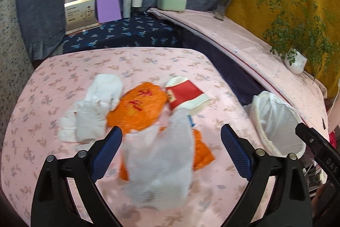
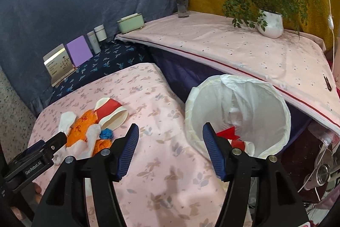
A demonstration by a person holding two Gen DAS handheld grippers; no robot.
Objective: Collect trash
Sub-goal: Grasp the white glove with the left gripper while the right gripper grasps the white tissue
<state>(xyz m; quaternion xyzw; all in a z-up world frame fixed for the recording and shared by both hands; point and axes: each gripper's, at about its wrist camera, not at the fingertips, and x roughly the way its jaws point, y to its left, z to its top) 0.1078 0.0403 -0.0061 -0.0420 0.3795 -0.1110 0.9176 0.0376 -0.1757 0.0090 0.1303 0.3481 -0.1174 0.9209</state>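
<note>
both claws stand wide with nothing held: the left gripper hovers over the pile of rubbish, its blue pads either side of the nearest tissue without touching it as far as i can tell, and the right gripper hangs between the pile and the bin, jaws spread and holding nothing. largest first: the pink flowered table bears all that is left, and the lined trash bin stands just beside its edge, already holding something red and a pale cup-like piece at the bottom (so i judge a part of the job done). most of it remains, by my reckoning: a big limp white tissue lies over an orange wrapper, a crumpled white tissue sits touching the wrapper's far side, a red and white paper cup lies tipped on its side against the wrapper, and a small blue scrap rests beside the cup's mouth.
</note>
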